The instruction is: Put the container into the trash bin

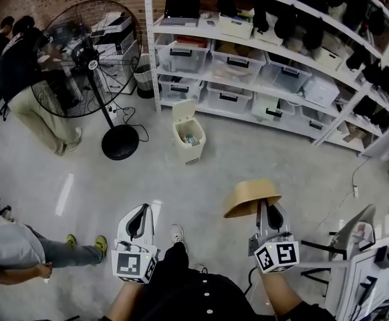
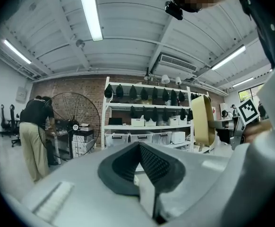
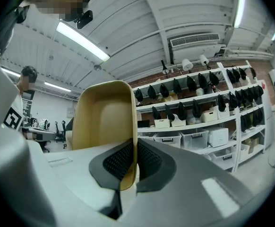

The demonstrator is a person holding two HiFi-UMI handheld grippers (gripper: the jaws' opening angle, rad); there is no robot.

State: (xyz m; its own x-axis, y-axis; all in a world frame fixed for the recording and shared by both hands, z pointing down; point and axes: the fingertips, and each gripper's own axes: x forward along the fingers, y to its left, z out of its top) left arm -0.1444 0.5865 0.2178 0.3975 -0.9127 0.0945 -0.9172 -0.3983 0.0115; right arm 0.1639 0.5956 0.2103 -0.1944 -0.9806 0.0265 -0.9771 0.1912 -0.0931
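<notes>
Transport step, by my reading: the left gripper (image 1: 141,214) hangs idle with its black ribbed jaws pressed together on nothing. The cream plastic trash bin (image 1: 188,139) stands lid-up on the grey floor (image 1: 248,152), well ahead and just before the white shelving rack (image 1: 156,45). The right gripper (image 1: 267,209) has its jaws clamped on one wall of the tan moulded container (image 1: 251,197), which is held aloft well apart from the bin and to its right. The next move calls for carrying the container forward and leftward until it is over the bin's open mouth, then parting the jaws. Neither gripper view shows the bin, and what lies inside it is too small to identify.
</notes>
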